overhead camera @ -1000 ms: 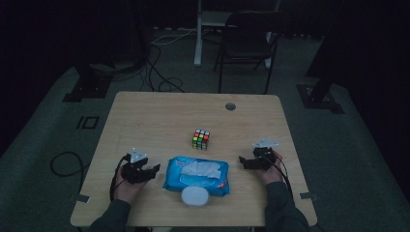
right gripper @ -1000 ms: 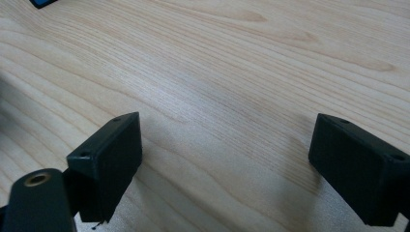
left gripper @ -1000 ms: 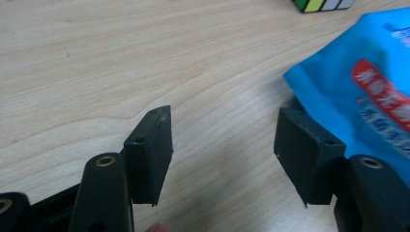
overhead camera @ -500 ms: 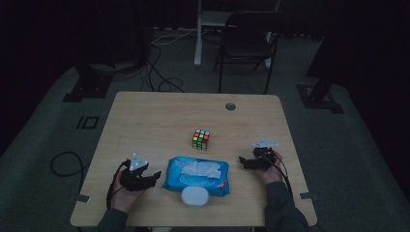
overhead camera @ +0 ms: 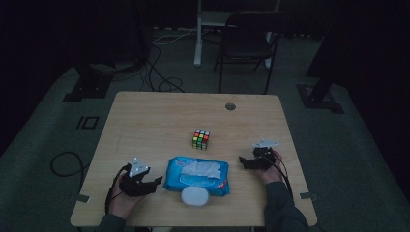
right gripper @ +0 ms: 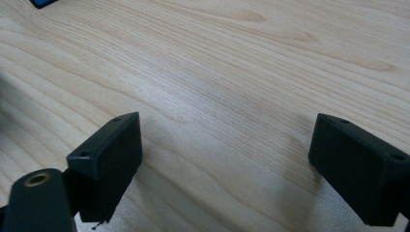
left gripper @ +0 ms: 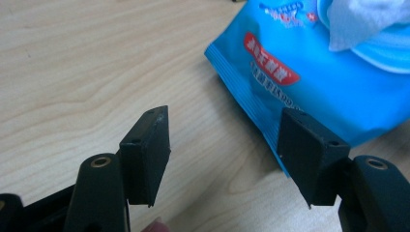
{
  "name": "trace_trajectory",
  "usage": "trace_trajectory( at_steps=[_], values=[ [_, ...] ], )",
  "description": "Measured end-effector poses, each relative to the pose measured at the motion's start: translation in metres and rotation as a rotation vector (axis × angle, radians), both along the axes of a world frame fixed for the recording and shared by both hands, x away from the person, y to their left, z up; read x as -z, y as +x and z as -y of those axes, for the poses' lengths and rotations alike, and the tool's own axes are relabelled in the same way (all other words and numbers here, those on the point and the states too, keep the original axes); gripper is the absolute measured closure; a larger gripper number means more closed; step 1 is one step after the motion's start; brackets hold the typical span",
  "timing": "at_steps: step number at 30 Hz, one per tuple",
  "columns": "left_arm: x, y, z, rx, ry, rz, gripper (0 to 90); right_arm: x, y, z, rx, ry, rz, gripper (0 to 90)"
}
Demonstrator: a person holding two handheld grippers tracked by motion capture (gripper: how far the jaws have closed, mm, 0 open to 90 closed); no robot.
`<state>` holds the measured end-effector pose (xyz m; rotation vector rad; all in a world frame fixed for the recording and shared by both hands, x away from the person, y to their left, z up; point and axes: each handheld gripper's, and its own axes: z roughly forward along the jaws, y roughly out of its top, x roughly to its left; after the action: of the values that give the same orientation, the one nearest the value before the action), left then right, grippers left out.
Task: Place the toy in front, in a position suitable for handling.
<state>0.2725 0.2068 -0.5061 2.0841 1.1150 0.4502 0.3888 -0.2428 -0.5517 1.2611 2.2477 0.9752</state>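
Observation:
A blue pack of wet wipes [overhead camera: 197,175] lies near the front edge of the wooden table [overhead camera: 154,121], its lid flap up and a white wipe sticking out. A white round lid [overhead camera: 195,196] rests against the pack's front edge. My left gripper [overhead camera: 153,181] sits just left of the pack, open, with the pack's corner [left gripper: 309,82] beyond its right jaw and nothing between the jaws [left gripper: 225,154]. My right gripper [overhead camera: 244,162] rests to the right of the pack, open over bare wood [right gripper: 225,159]. A Rubik's cube [overhead camera: 201,139] stands behind the pack, mid-table.
A round cable hole [overhead camera: 230,106] sits near the table's far edge. Behind the table stand a dark chair [overhead camera: 251,43] and a white desk leg [overhead camera: 198,34], with cables on the floor [overhead camera: 159,72]. Dark stand bases lie at both sides.
My left gripper has drawn back toward the front edge and a little left. The right gripper has barely moved.

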Motion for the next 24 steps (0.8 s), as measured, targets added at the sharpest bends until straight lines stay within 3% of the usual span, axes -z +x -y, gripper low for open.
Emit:
trace_trajectory(
  at_steps=[9,19,21,24],
  values=[
    [0.011,-0.013,0.007,0.063,-0.008,-0.043,38.7,0.0,0.0,0.0,0.0,0.0,0.0,11.7],
    [0.011,-0.02,0.011,0.117,-0.016,-0.038,40.2,0.0,0.0,0.0,0.0,0.0,0.0,11.7],
    [0.012,-0.019,0.018,0.098,0.052,-0.024,48.0,0.0,0.0,0.0,0.0,0.0,0.0,11.7],
    [0.012,-0.017,0.02,0.113,0.046,-0.023,60.1,0.0,0.0,0.0,0.0,0.0,0.0,11.7]
  ],
)
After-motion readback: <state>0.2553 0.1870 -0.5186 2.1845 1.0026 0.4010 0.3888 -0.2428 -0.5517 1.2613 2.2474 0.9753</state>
